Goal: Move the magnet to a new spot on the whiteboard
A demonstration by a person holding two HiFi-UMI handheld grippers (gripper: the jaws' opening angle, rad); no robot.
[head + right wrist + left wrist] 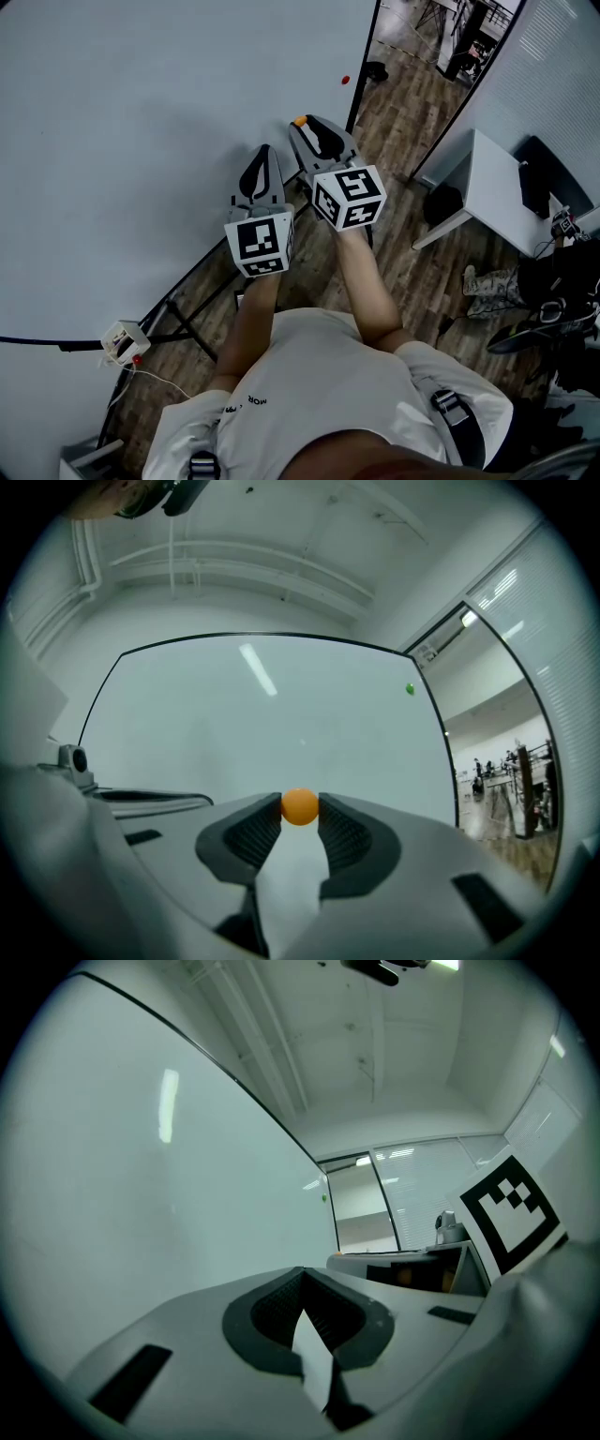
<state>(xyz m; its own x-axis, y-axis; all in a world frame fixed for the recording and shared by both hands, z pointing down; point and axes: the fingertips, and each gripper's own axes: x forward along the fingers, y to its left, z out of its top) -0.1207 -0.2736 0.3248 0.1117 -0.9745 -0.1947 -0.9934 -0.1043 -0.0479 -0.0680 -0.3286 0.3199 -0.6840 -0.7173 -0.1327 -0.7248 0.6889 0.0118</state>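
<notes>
A big whiteboard (pixel 141 122) fills the left of the head view. My right gripper (pixel 302 123) is held close in front of its lower right part, shut on a small orange ball magnet (pixel 300 806) that sits between the jaw tips; the magnet (pixel 300 121) shows as an orange spot at the tips in the head view. My left gripper (pixel 265 150) hangs just left of the right one, shut with nothing in it (pixel 300 1274). A small green magnet (pixel 410 689) sticks near the board's right edge. The head view shows a red dot (pixel 345 81) there.
The board's black frame and stand legs (pixel 187 328) run along the wooden floor. A white box with a cable (pixel 122 339) lies at lower left. To the right are a white table (pixel 487 187), a black bag (pixel 442 202) and another person's legs (pixel 492 281).
</notes>
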